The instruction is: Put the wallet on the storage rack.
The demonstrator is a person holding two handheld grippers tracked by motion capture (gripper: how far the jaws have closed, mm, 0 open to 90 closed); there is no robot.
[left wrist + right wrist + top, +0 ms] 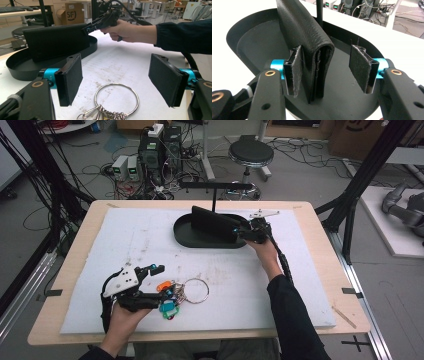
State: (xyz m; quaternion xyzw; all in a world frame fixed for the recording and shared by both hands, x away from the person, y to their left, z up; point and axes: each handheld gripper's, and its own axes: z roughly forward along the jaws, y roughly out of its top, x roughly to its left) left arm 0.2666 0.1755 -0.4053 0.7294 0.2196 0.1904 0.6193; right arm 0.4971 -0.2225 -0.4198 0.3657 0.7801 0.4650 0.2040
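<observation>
At the near left of the desk (310,285), well apart from the tray (182,232), a key ring (196,290) with coloured tags (167,305) is seen lying flat on the white mat. It is judged light, hard and jingly; the thin steel loop would be slippery between flat pads, so the bunched tags and clips are thought the surer place to take hold. The left hand-held gripper (152,282) is held just on the near-left side of the ring, jaws spread wide and empty; in the left gripper view the loop (116,98) lies between and a little ahead of the two pads (71,77).

Farther right, inside the tray, a black leather wallet (304,47) is stood on edge, folded. It is judged soft, grippy and moderately light, likely to sag or tip if pinched at one corner; its folded end offers firm thickness. The right hand-held gripper (324,72) is set at that end, jaws released: the left pad (295,70) touches or nearly touches the wallet's side, while the right pad (359,68) stands clear of it.
</observation>
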